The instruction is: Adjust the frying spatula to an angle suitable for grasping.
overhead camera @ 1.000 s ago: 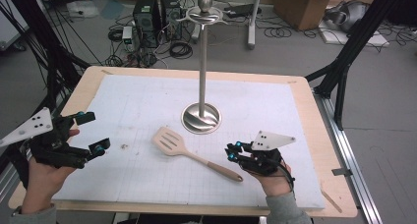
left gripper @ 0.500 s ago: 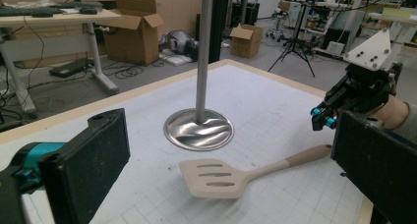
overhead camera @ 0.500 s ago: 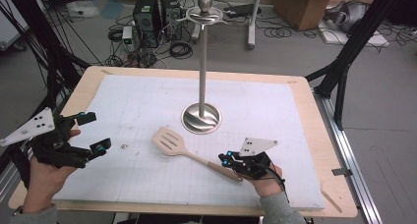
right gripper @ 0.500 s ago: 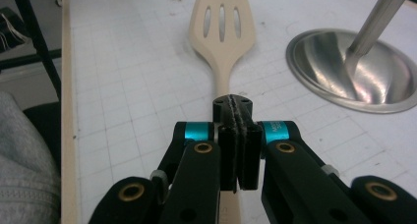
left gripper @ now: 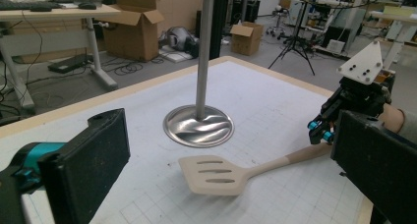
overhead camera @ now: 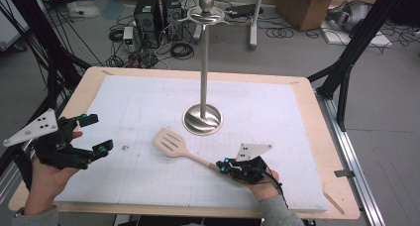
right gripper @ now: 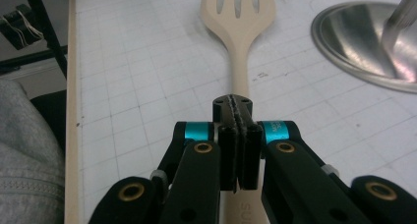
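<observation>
A pale wooden slotted spatula [overhead camera: 169, 142] lies flat on the white grid mat, head toward the metal stand, handle running toward the near right. My right gripper [overhead camera: 224, 165] sits low over the end of that handle, jaws shut pad against pad. In the right gripper view the closed tips [right gripper: 232, 103] hover just over the handle of the spatula [right gripper: 241, 22], which passes beneath them; nothing is between the pads. My left gripper [overhead camera: 97, 133] is held at the mat's left edge, jaws wide open and holding nothing. The left gripper view looks across at the spatula [left gripper: 216, 175].
A tall metal stand with a round base [overhead camera: 203, 119] rises mid-table, just beyond the spatula head; its base [left gripper: 198, 126] and pole show in the left gripper view. The white mat [overhead camera: 277, 112] covers a wooden tabletop. Boxes, cables and computers lie on the floor beyond.
My right gripper has come down and slightly left onto the spatula's handle end. The left gripper and the spatula have stayed where they were.
</observation>
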A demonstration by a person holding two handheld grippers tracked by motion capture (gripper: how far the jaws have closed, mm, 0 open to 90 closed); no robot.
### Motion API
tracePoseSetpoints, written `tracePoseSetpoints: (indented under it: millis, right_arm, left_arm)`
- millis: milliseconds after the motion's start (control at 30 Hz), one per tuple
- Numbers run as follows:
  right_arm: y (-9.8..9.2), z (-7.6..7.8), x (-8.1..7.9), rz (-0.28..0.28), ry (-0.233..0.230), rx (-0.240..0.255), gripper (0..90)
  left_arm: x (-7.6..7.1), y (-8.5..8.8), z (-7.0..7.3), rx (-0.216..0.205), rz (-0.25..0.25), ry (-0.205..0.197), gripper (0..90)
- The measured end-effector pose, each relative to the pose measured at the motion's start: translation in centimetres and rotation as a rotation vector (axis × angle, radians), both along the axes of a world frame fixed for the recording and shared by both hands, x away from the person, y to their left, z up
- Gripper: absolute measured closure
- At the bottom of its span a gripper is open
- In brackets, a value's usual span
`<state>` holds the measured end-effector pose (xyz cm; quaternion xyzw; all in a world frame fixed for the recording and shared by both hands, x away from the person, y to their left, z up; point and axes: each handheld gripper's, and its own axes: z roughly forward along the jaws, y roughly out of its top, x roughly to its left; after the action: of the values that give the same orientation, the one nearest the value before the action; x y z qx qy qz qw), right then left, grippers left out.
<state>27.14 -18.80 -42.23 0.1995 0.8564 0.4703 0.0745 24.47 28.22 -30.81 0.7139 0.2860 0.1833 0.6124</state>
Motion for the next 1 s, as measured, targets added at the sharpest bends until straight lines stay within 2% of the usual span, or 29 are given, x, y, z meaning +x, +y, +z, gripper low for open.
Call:
tracePoseSetpoints:
  millis: [100,233,633,1000]
  right_arm:
    - [0.4,-0.4,0.1,-0.019,0.031,-0.018,89.7]
    - [0.8,-1.0,0.1,-0.005,0.046,-0.040,89.7]
    - [1.7,-1.9,0.1,0.011,0.060,-0.118,89.7]
    - [1.5,-1.9,0.1,0.018,0.056,-0.123,90.0]
  left_arm:
    - [0.0,0.0,-0.1,0.000,0.001,0.001,1.7]
    - [0.1,0.0,-0.1,-0.002,0.001,0.004,1.7]
    - [0.2,0.3,-0.4,-0.006,0.008,0.013,1.7]
    - [0.3,0.4,-0.5,-0.001,0.011,0.018,1.7]
